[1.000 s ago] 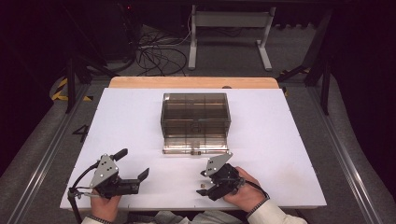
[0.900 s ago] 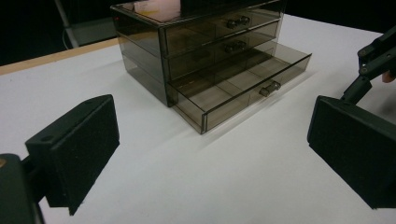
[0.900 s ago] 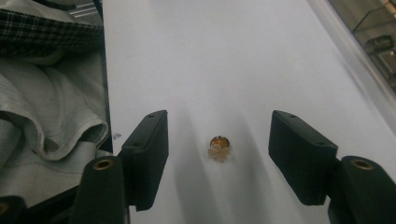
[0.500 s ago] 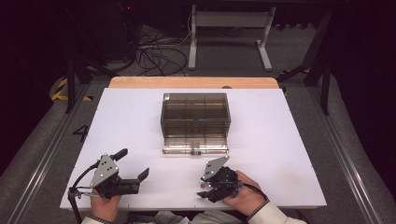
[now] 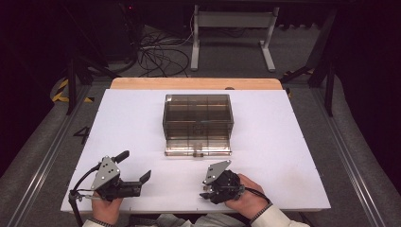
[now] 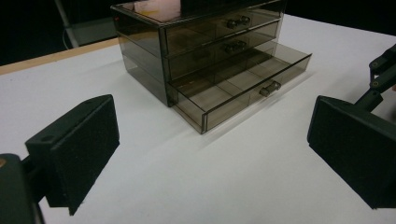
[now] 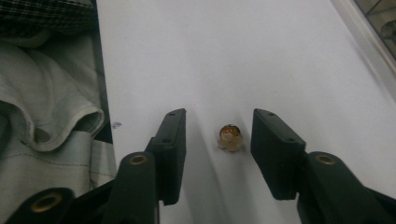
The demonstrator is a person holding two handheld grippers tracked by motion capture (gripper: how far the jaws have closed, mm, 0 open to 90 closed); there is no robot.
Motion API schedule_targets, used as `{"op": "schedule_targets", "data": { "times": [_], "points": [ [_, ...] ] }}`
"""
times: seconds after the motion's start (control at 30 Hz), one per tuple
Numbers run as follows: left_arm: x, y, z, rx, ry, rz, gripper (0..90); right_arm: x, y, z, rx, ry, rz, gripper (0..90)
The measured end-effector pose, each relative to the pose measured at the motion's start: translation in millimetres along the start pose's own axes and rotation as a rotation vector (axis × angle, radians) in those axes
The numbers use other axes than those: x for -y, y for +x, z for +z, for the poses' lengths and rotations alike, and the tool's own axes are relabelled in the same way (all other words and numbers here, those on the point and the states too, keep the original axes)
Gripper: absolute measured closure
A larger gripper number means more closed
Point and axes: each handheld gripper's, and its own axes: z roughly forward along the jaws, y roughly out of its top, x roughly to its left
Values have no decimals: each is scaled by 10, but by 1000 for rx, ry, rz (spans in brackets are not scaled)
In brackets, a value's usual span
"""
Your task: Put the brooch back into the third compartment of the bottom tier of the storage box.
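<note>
A smoky see-through drawer box [image 5: 198,113] stands mid-table, its bottom drawer [image 5: 197,150] pulled out toward me; it appears empty [image 6: 243,88]. My left gripper [image 5: 135,165] rests at the near left, open wide, nothing between its pads [image 6: 212,154], facing the box [image 6: 201,42]. My right gripper [image 5: 208,191] is at the near edge, tipped down onto the table. A small amber bead [image 7: 229,136] lies on the white surface between its jaws [image 7: 219,121], which have just been closing. Gaps show on both sides of the bead, narrower on the right.
A wooden strip [image 5: 196,83] borders the table's far edge. Pale clothing [image 7: 46,93] hangs just past the near edge beside the right gripper. Cables [image 5: 161,52] and a desk frame [image 5: 231,23] lie on the floor beyond.
The right gripper has shifted slightly in the hand over the same spot. The left gripper and the drawer box are as before.
</note>
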Motion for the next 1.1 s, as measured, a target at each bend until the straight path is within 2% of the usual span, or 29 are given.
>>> {"op": "schedule_targets", "data": {
  "times": [0.03,0.17,0.37,0.83,0.93,1.1],
  "points": [
    [0,0,0,-1,0,0,32,2,-6,-2,-1,3,-15,616],
    [1,-7,4,0,1,-5,32,-13,-6,-3,17,6,-14,708],
    [-1,-1,0,-1,1,2,32,-20,-9,12,15,6,-7,785],
    [-1,-7,-1,0,1,1,32,-27,-1,-9,26,-3,-19,792],
    [-1,-9,-2,-2,0,2,32,-28,5,-27,30,-13,-17,793],
    [-2,-5,-5,-2,0,5,32,-31,22,-96,56,-69,-23,793]
  ]
}}
